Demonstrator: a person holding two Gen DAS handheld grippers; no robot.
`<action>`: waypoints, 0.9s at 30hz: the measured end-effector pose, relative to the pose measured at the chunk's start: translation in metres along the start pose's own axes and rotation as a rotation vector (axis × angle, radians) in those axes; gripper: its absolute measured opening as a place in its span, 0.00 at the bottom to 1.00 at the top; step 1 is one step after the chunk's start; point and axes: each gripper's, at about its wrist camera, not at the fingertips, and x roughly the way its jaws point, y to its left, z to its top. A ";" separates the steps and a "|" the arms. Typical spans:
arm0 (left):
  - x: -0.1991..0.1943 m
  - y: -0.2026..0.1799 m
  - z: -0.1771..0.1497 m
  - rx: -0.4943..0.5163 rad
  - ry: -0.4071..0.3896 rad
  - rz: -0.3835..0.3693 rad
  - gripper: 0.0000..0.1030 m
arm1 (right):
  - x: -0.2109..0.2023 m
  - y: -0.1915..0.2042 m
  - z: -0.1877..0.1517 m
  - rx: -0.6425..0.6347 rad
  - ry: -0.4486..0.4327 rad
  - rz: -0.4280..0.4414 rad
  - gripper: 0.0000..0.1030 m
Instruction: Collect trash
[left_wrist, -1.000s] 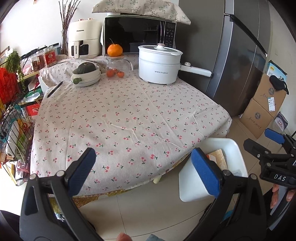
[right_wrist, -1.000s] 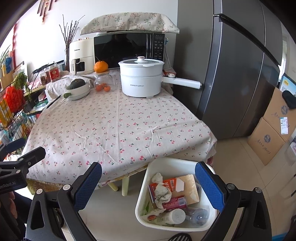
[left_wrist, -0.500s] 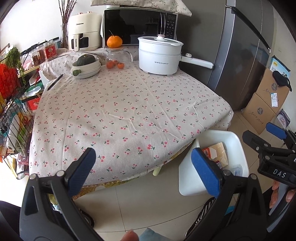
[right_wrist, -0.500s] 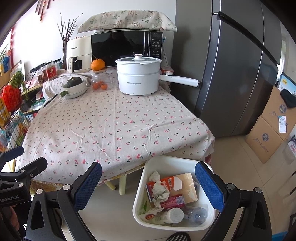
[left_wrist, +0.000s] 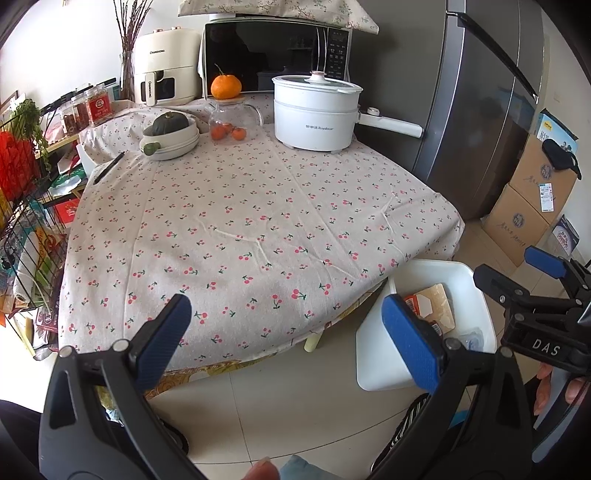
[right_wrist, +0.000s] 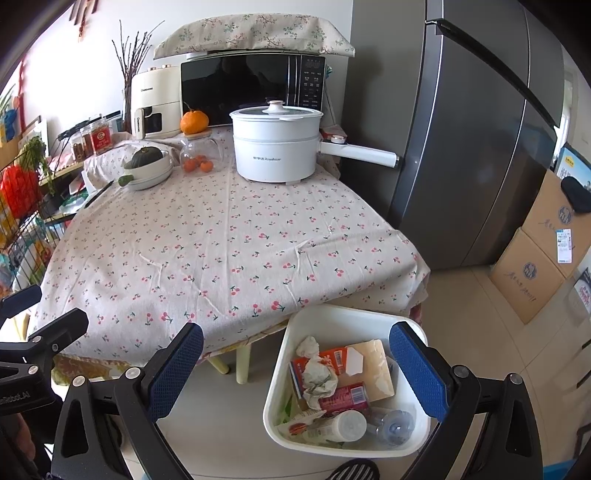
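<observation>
**Kitchen table bare at the front, bin of trash on the floor beside it**

Tall and grey, the fridge (right_wrist: 465, 147) fills the right side of the room, with stacked cardboard boxes (right_wrist: 543, 258) on the tiled floor next to it. Left of the fridge stands a table under a cherry-print tablecloth (left_wrist: 240, 229). Along its far edge sit a microwave (right_wrist: 251, 92), a white electric pot (left_wrist: 316, 112) with its lid on and handle pointing right, a bowl holding a dark green squash (left_wrist: 170, 134), and a glass jar of small oranges (left_wrist: 229, 122) with one orange on its lid.

On the floor at the table's near right corner is a white trash bin (right_wrist: 280, 373), holding crumpled tissue (right_wrist: 314, 373), a red can (right_wrist: 345, 397), a flattened carton and a plastic bottle. The right gripper (right_wrist: 295, 369) hangs just above and in front of the bin, spread wide and holding nothing. The left gripper (left_wrist: 291, 336) is also wide open and empty, over the table's front edge, with the bin to its right.
</observation>
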 end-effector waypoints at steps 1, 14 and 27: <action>0.000 0.000 0.000 0.000 -0.001 -0.001 0.99 | 0.000 0.000 0.000 0.001 0.001 0.000 0.99; 0.000 -0.001 -0.001 0.014 0.000 0.000 0.99 | 0.001 -0.001 0.000 0.000 0.001 0.001 0.99; 0.002 -0.003 -0.001 0.032 0.022 0.011 0.99 | 0.003 -0.001 -0.002 0.003 0.006 0.000 0.99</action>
